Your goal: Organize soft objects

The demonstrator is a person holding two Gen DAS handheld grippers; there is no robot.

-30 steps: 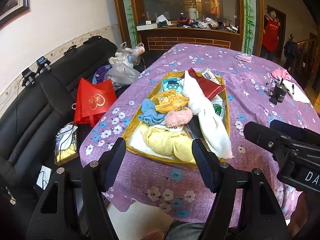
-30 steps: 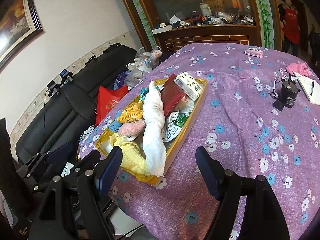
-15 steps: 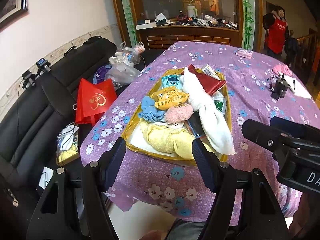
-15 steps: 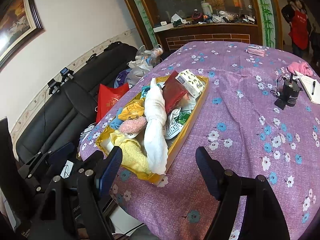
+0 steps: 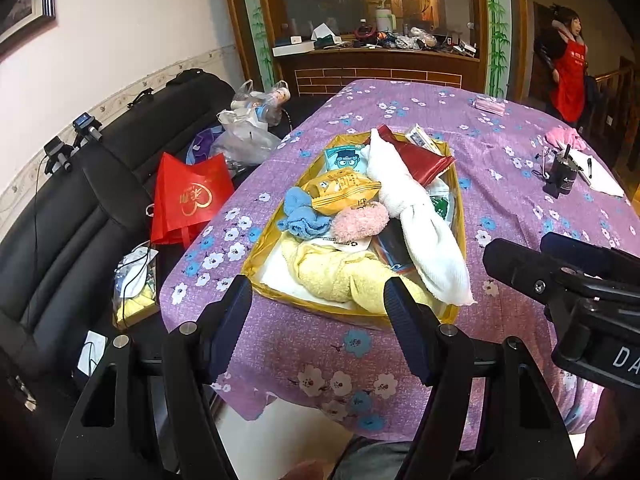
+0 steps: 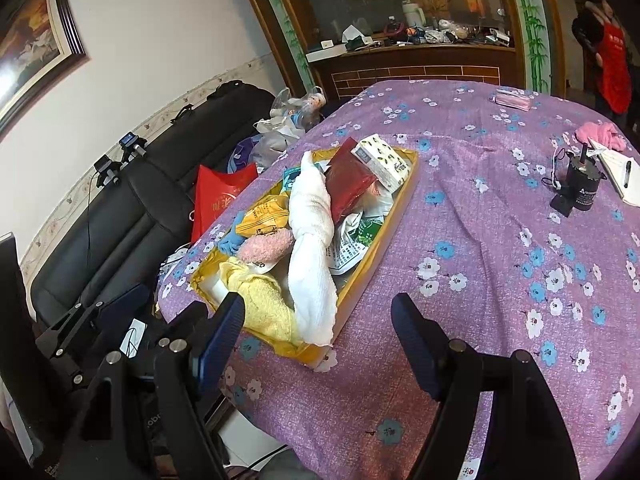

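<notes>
The left gripper (image 5: pixel 318 300) hangs level off the near edge of the table, its 2 dark ribbed fingers (image 5: pixel 232 312) spread wide with nothing between them, pointed at the near end of the gold tray (image 5: pixel 256 258). The right gripper (image 6: pixel 318 322) sits beside it to the right, also short of the table edge, jaws equally wide and empty, aimed at the bare tablecloth just right of the tray. In the left view its black body shows at the right edge; in the right view the left one's frame shows low on the left.

The soft things lie heaped in the tray, a shallow rectangular box with shiny gold-foil walls, near the table's left edge. A fuzzy yellow towel (image 5: pixel 340 276) is bunched at the near end. A long white terry towel (image 5: pixel 416 220), twisted at its middle, runs from the far end to the near right corner and droops over the rim. A fluffy pink pouch (image 5: pixel 360 222) sits at the middle, touching a crumpled blue cloth (image 5: pixel 302 214) on its left. A glossy yellow snack packet (image 5: pixel 340 192) rests just beyond them, and a flat red foil bag (image 6: pixel 348 182) leans beside a white printed carton (image 6: pixel 382 160) at the far end.

The purple flowered tablecloth (image 6: pixel 480 240) is thin and wrinkled. On the far right stand a black cylindrical container (image 6: pixel 580 184) and a pink cloth (image 6: pixel 600 134). A black leather sofa (image 5: pixel 60 220) on the left holds a red bag (image 5: pixel 188 196).
</notes>
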